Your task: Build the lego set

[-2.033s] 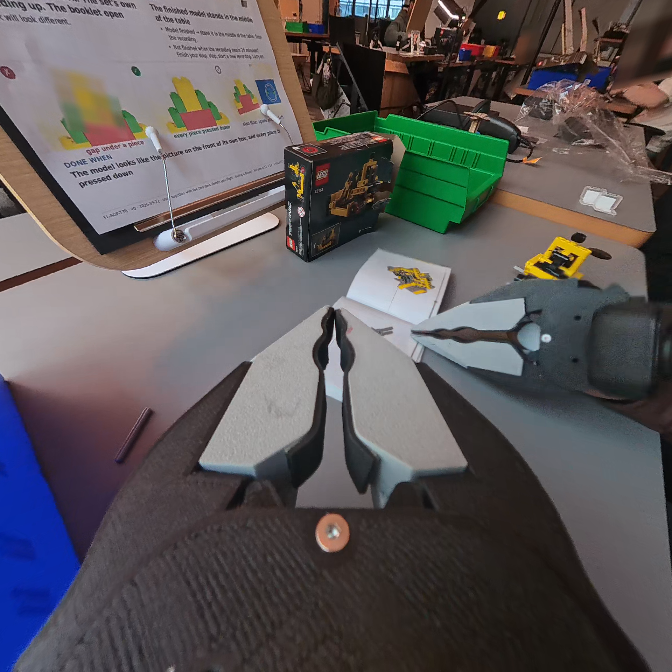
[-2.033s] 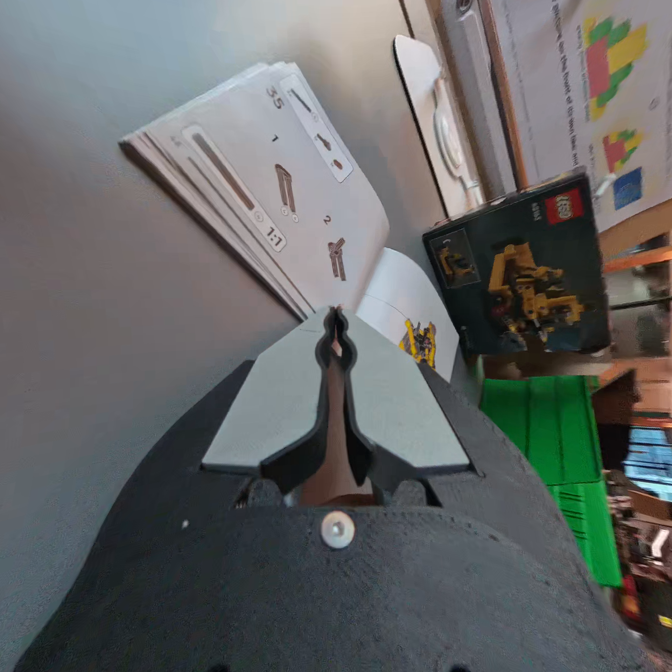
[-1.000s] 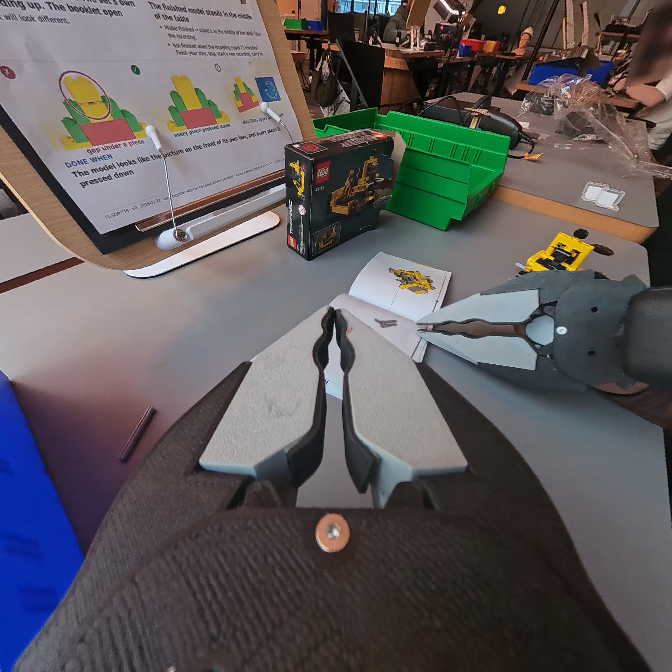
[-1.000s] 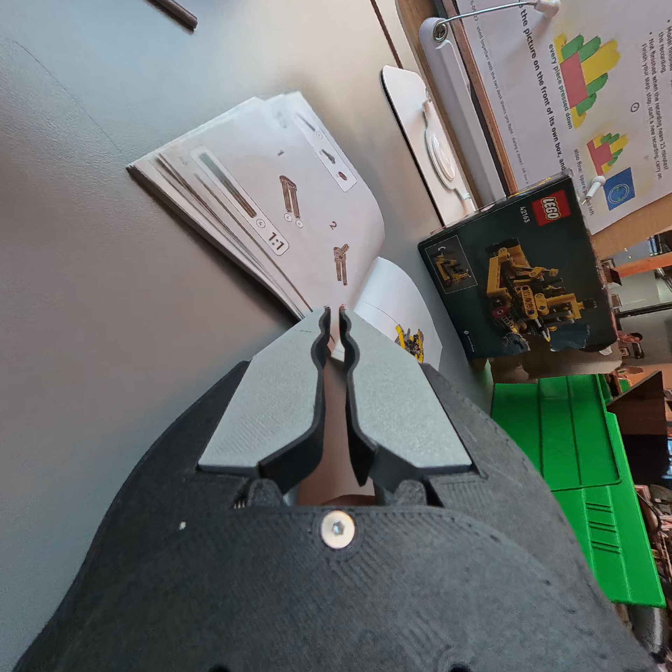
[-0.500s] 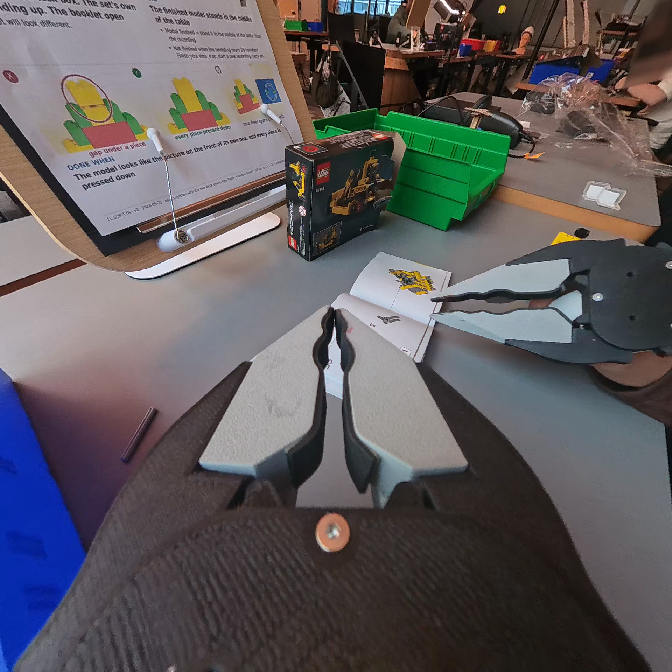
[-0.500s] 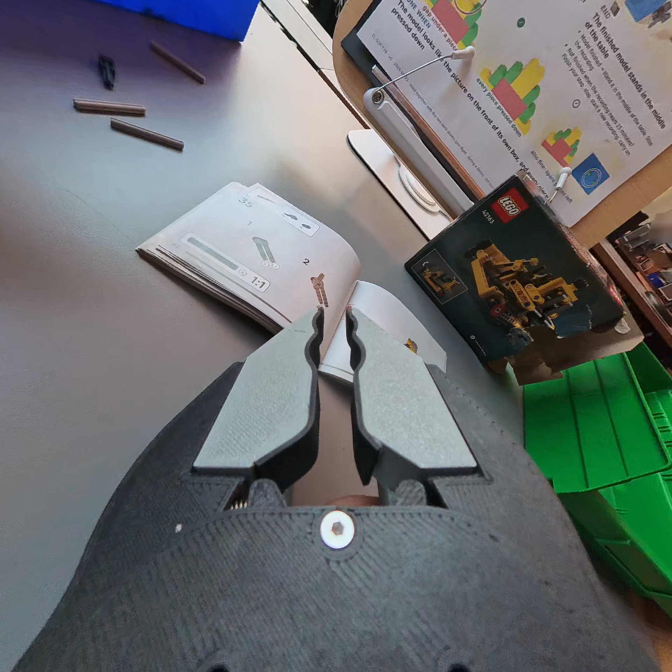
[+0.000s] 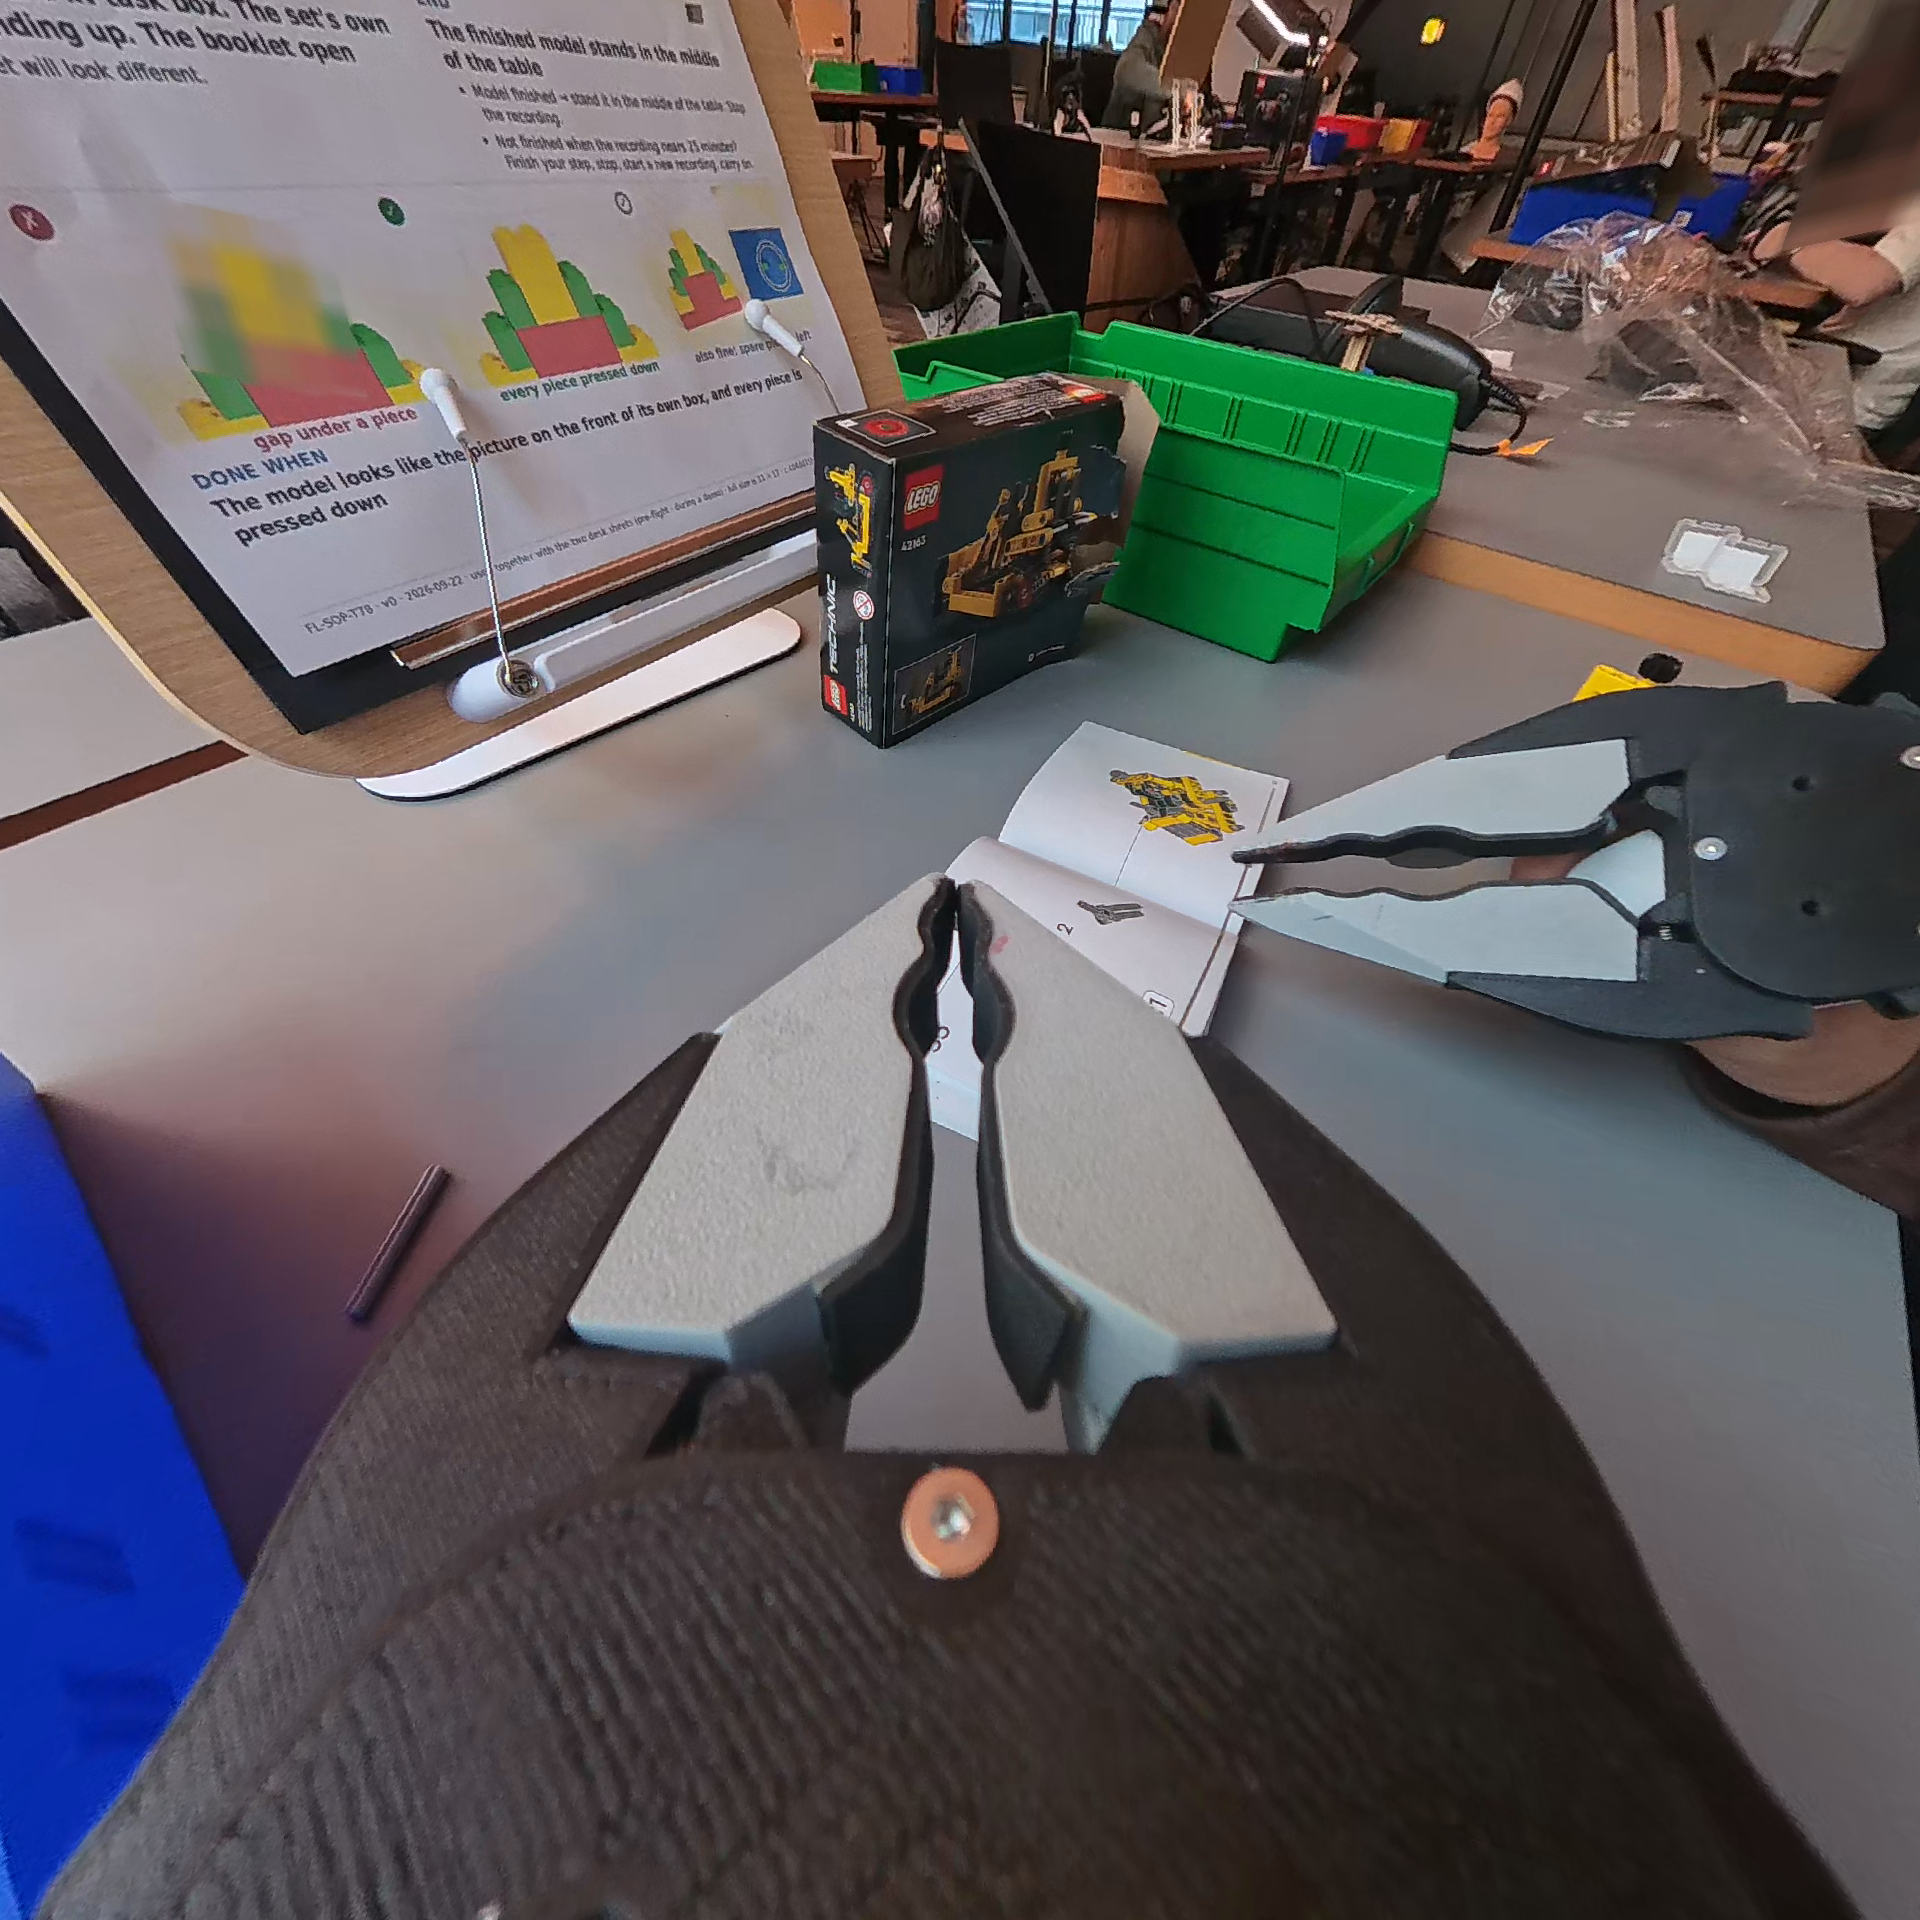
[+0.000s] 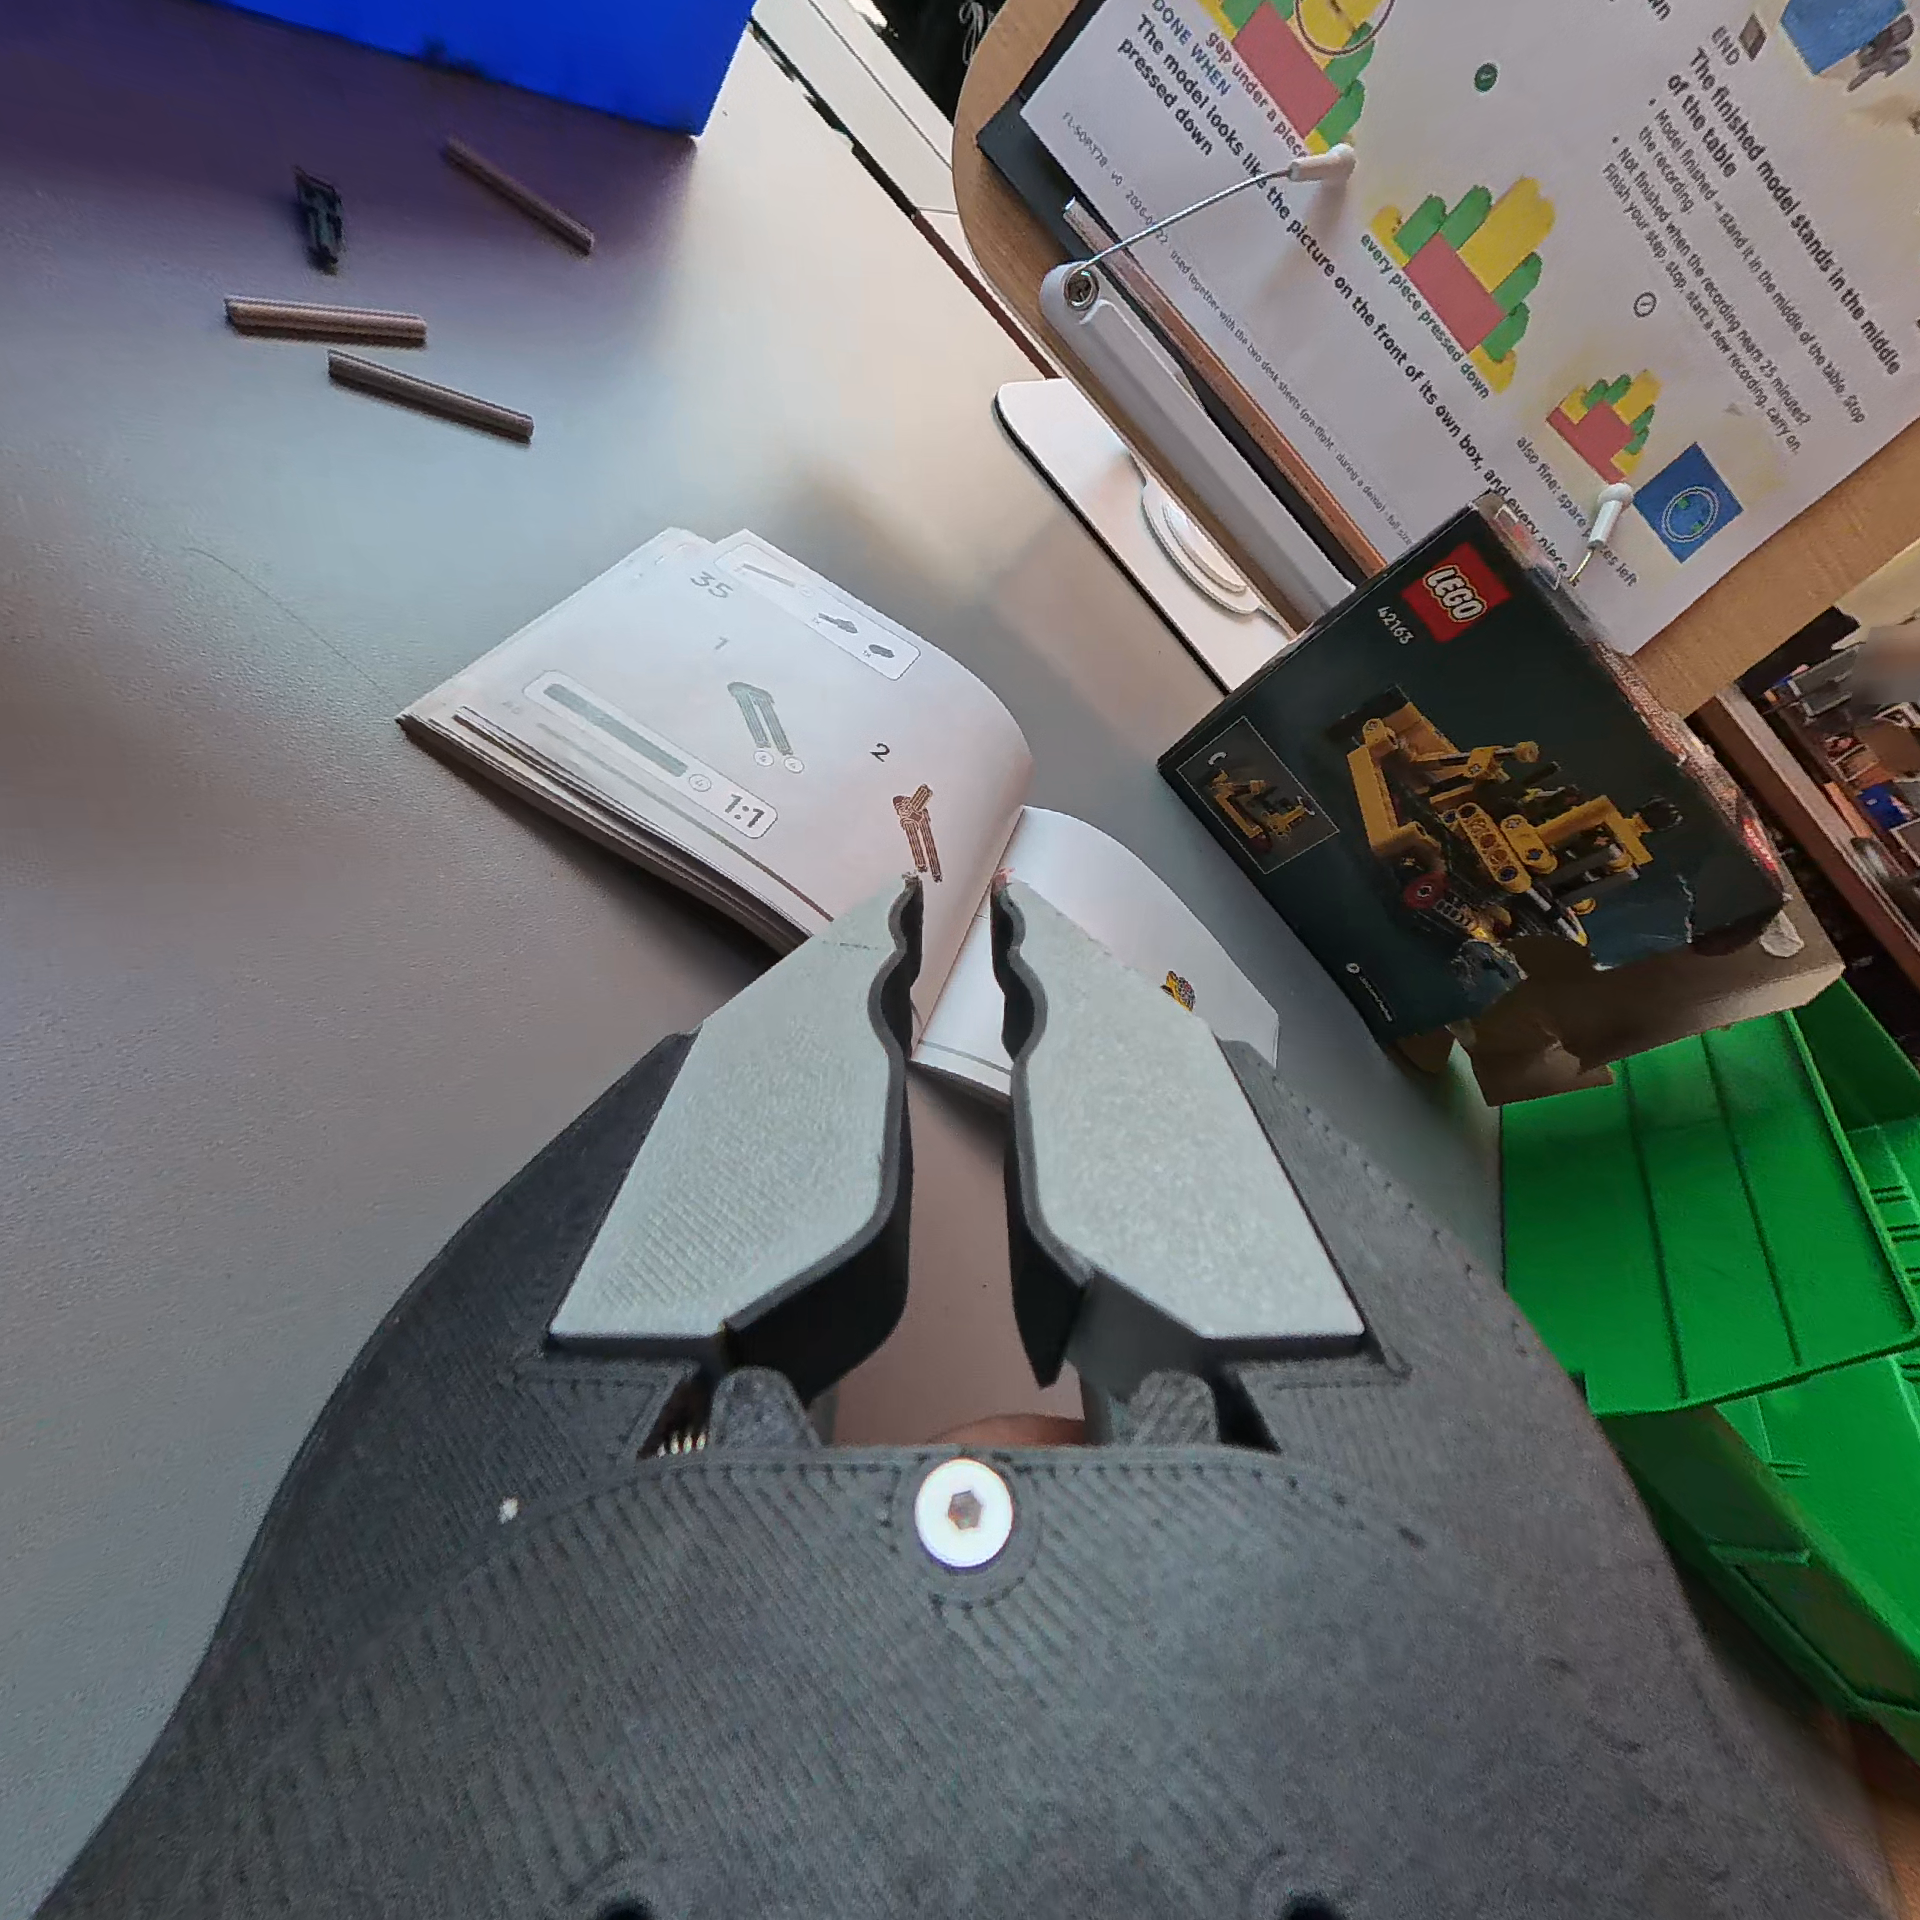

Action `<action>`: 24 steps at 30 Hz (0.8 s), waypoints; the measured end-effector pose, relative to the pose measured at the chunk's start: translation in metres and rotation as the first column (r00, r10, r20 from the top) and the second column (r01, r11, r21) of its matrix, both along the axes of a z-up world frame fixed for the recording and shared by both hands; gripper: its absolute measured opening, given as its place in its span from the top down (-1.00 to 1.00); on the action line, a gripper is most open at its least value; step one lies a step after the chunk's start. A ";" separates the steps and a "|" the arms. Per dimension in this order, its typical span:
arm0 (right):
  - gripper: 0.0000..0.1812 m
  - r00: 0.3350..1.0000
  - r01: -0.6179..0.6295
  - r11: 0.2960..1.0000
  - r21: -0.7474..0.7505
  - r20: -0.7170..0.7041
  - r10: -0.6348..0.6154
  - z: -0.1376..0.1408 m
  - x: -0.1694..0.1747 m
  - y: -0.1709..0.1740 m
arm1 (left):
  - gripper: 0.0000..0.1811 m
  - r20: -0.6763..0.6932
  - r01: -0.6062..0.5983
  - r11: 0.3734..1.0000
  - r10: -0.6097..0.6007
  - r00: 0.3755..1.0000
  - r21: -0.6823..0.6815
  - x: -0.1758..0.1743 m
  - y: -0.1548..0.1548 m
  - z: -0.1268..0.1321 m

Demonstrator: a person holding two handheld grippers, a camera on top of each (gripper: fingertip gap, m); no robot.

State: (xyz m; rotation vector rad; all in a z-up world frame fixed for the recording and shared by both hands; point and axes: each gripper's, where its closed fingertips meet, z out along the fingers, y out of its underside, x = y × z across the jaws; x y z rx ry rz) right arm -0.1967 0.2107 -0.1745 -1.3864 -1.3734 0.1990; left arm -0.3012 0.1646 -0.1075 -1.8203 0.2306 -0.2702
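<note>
Left wrist view: closed left claw (image 7: 957, 894) hides booklet (image 7: 1122, 873); right claw (image 7: 1242, 881) parted, empty.

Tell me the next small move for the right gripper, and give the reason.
Probably swing the right gripper left toward the three brown rods lying loose near the blue bin. It is open and empty above the open booklet, whose page pictures long bars, and the left gripper is shut on nothing.
</note>
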 end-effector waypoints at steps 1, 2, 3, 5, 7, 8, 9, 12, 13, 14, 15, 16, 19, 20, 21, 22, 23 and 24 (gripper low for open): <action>0.89 1.000 0.000 1.000 -0.001 0.000 0.000 0.000 0.000 0.000 | 1.00 0.000 0.000 1.000 0.000 1.000 0.000 0.000 0.000 0.000; 0.89 1.000 0.000 1.000 -0.001 -0.002 0.000 0.000 0.000 0.000 | 1.00 0.001 0.000 1.000 0.000 1.000 0.000 0.000 0.000 0.000; 0.89 1.000 -0.001 1.000 -0.002 -0.003 0.001 0.000 0.000 0.000 | 1.00 0.001 0.001 1.000 -0.001 1.000 0.001 0.000 0.000 0.000; 0.89 1.000 -0.001 1.000 -0.004 -0.005 0.001 0.000 0.000 0.000 | 1.00 0.001 0.002 1.000 -0.002 1.000 0.002 0.000 0.000 0.001; 0.89 1.000 -0.002 1.000 -0.005 -0.002 0.002 0.000 0.000 0.000 | 1.00 0.000 0.001 1.000 -0.001 1.000 0.003 0.000 0.000 0.001; 0.89 1.000 -0.002 1.000 -0.004 0.001 0.002 0.000 0.000 0.000 | 1.00 -0.001 0.001 1.000 -0.001 1.000 0.003 0.000 0.000 0.001; 0.89 1.000 -0.002 1.000 -0.003 0.004 0.002 -0.001 0.000 0.000 | 1.00 -0.001 0.001 1.000 -0.001 1.000 0.002 0.000 0.000 0.001; 0.91 1.000 0.004 1.000 0.003 0.017 -0.004 -0.003 -0.001 0.001 | 1.00 -0.001 0.002 1.000 -0.002 1.000 0.002 0.000 -0.001 0.001; 0.92 1.000 0.011 1.000 0.006 0.027 -0.011 -0.004 -0.001 0.002 | 1.00 -0.001 0.002 1.000 -0.002 1.000 0.002 0.001 -0.001 0.001; 0.94 0.999 0.018 1.000 0.011 0.041 -0.018 -0.006 -0.001 0.003 | 1.00 -0.001 0.002 1.000 -0.002 1.000 0.004 0.001 -0.001 0.001; 0.98 0.998 0.024 0.999 0.021 0.054 -0.025 -0.008 0.000 0.004 | 1.00 -0.001 0.002 1.000 -0.002 1.000 0.003 0.001 -0.001 0.001; 1.00 0.998 0.030 0.999 0.034 0.062 -0.032 -0.008 0.000 0.006 | 1.00 -0.001 0.002 1.000 -0.002 1.000 0.003 0.001 -0.001 0.001; 1.00 0.998 0.033 0.999 0.027 0.044 -0.034 -0.006 0.001 0.006 | 1.00 -0.001 0.004 1.000 -0.004 1.000 0.003 0.001 -0.001 0.001; 1.00 0.999 0.032 0.999 0.018 0.031 -0.033 -0.004 0.001 0.007 | 1.00 -0.002 0.004 1.000 -0.004 1.000 0.003 0.001 -0.001 0.001; 1.00 0.999 0.033 0.999 0.009 0.020 -0.033 -0.003 0.002 0.007 | 1.00 -0.002 0.005 1.000 -0.005 1.000 0.003 0.001 -0.001 0.001; 1.00 0.999 0.033 0.999 0.001 0.013 -0.033 -0.002 0.002 0.007 | 1.00 -0.003 0.005 1.000 -0.005 1.000 0.003 0.002 -0.001 0.001; 1.00 0.999 0.033 0.999 -0.005 0.011 -0.033 -0.002 0.002 0.008 | 1.00 -0.004 0.005 1.000 -0.005 1.000 0.004 0.002 -0.001 0.001; 1.00 0.999 0.031 0.999 -0.007 0.012 -0.031 -0.003 0.002 0.008 | 1.00 -0.004 0.006 1.000 -0.006 1.000 0.004 0.002 -0.001 0.001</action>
